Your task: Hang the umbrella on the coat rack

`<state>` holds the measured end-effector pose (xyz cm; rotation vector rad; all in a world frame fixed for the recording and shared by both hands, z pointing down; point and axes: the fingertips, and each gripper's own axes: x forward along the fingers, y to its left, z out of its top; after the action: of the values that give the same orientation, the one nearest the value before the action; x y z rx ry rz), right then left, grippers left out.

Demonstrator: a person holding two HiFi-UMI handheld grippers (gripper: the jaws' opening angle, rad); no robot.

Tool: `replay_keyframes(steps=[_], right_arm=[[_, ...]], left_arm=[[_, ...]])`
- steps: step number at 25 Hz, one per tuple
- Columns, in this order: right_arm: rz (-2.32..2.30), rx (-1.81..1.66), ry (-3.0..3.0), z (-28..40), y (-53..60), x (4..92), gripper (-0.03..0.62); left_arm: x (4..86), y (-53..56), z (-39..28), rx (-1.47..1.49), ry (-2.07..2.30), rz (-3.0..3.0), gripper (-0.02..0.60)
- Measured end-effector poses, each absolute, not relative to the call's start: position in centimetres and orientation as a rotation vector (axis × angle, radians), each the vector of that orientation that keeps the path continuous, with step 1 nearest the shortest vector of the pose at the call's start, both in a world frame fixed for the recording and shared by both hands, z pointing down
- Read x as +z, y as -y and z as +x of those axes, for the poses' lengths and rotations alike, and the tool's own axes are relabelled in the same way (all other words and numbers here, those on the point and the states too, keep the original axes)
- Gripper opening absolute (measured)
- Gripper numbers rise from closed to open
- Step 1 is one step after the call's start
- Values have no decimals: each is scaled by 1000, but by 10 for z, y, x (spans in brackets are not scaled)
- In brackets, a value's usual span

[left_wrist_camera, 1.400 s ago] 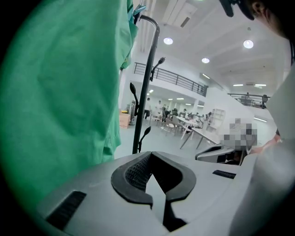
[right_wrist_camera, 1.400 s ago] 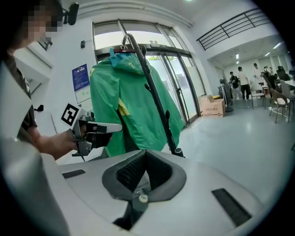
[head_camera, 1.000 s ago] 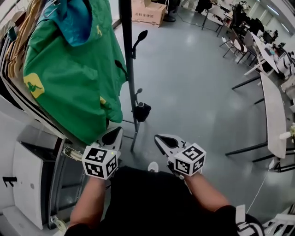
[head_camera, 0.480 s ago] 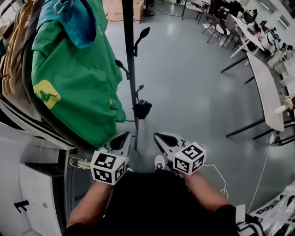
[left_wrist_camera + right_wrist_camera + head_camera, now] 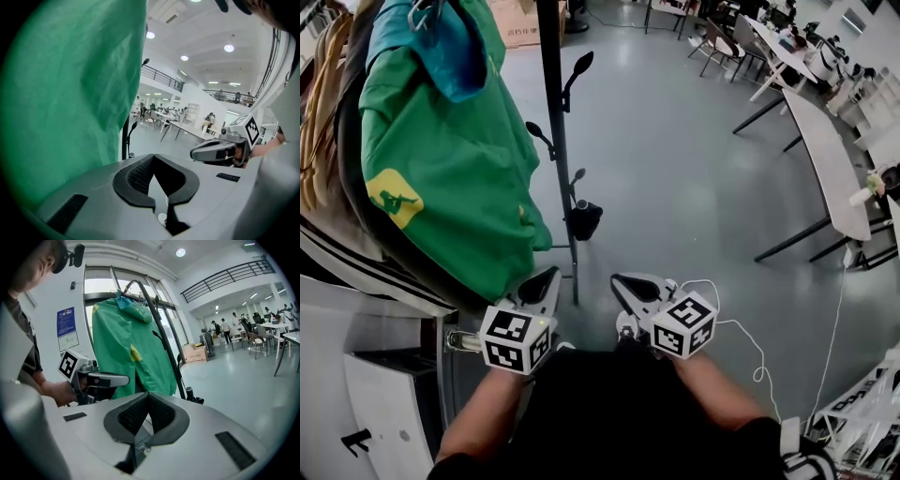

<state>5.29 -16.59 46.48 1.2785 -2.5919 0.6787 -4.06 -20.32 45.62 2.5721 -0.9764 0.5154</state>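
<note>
The coat rack's black pole point(image 5: 557, 159) rises from the grey floor ahead of me, with short hooks point(image 5: 579, 67) along it. A small black folded umbrella point(image 5: 584, 220) hangs low against the pole; it also shows beside the pole point(image 5: 165, 348) as a black bundle point(image 5: 195, 398). A green jacket point(image 5: 450, 150) hangs on the rack's left side and fills the left of the left gripper view point(image 5: 70, 93). My left gripper point(image 5: 538, 285) point(image 5: 151, 160) is shut and empty, close to the jacket's hem. My right gripper point(image 5: 630, 287) point(image 5: 147, 398) is shut and empty too, level with the left one.
Long tables point(image 5: 825, 159) and chairs stand at the right. A cardboard box point(image 5: 511, 23) lies behind the rack. A white cable point(image 5: 741, 330) trails over the floor by my right hand. A white cabinet point(image 5: 384, 403) and hangers point(image 5: 319, 112) are at the left.
The view has swung, so the rack and jacket sit higher and the white cable has come into sight. Both grippers stay shut and empty; the right one drifted slightly sideways.
</note>
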Motion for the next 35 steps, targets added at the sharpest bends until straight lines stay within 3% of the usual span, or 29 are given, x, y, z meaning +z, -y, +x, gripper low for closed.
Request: replay_keyframes(steps=[35], right_arm=[[1262, 675, 2591, 47, 164, 466, 11]], left_arm=[[443, 203, -47, 465, 1009, 2582, 15]])
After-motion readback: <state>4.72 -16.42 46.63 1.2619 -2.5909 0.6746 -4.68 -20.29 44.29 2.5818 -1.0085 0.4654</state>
